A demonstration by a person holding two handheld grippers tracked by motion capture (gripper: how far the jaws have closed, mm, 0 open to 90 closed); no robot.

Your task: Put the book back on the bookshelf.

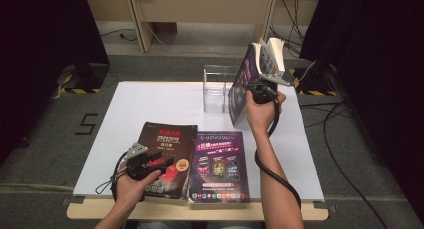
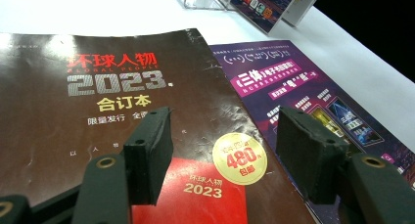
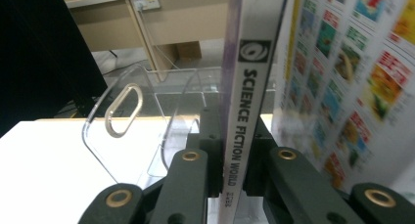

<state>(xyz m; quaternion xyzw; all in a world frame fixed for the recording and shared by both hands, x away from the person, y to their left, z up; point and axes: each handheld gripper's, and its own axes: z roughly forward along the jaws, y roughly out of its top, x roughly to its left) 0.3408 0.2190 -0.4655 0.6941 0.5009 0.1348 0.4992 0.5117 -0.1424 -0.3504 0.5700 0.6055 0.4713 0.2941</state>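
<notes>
My right gripper (image 1: 263,84) is shut on the spine of a purple magazine (image 1: 247,79), held upright beside a clear acrylic stand (image 1: 217,89) at the back of the table. In the right gripper view the jaws of that gripper (image 3: 234,143) pinch the white spine (image 3: 249,87), which reads "Science Fiction World"; loose pages (image 3: 342,77) fan out to the right. My left gripper (image 1: 159,164) stands open low over a dark brown 2023 magazine (image 1: 165,139), nothing between its pads (image 2: 149,153).
A second purple magazine (image 1: 218,164) lies flat next to the brown one (image 2: 98,87) near the front edge. The white tabletop (image 1: 145,104) is bare on its left half. The acrylic stand (image 3: 122,111) has curved walls with a slot handle.
</notes>
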